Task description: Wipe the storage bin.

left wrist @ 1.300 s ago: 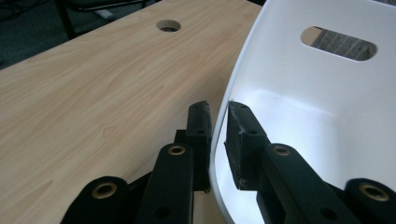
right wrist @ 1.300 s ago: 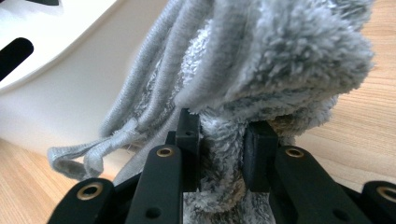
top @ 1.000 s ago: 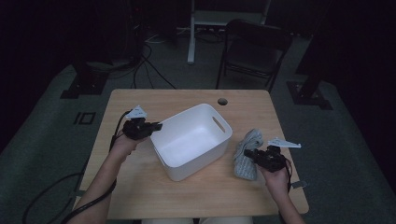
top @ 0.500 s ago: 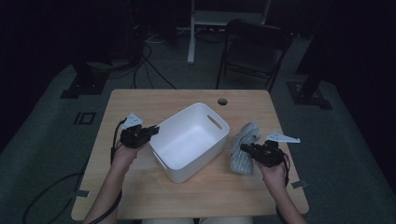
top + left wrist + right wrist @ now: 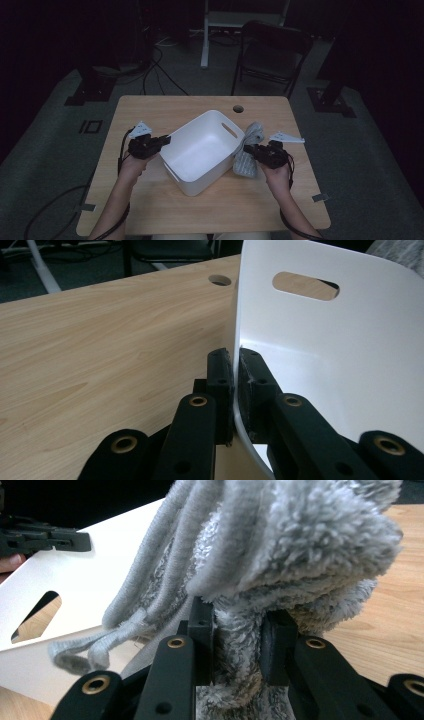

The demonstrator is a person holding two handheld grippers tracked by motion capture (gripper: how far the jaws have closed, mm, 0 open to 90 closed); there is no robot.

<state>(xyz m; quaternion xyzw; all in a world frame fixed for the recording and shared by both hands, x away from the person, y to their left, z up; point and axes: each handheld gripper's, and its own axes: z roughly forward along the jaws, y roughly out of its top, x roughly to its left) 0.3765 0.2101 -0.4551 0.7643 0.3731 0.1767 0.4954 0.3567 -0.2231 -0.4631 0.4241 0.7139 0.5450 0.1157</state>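
Dark floor, cables and a folding chair (image 5: 272,55) surround the pale wooden desk (image 5: 150,107), which has a round cable hole (image 5: 238,108) near its far edge. On it a white plastic bin (image 5: 200,150) sits skewed, its long axis running from the near left to the far right, the slotted handle end toward the far right. The left gripper (image 5: 165,141) has its fingers (image 5: 220,372) pinched shut on the bin's near-left wall, one inside and one outside. The right gripper (image 5: 251,149) holds a grey fluffy towel (image 5: 248,150), clamped in a bunch just beside the bin's right wall; its folds hide the desk beneath and its lower end is hard to make out. Bare desk lies open along the near edge and on the left.
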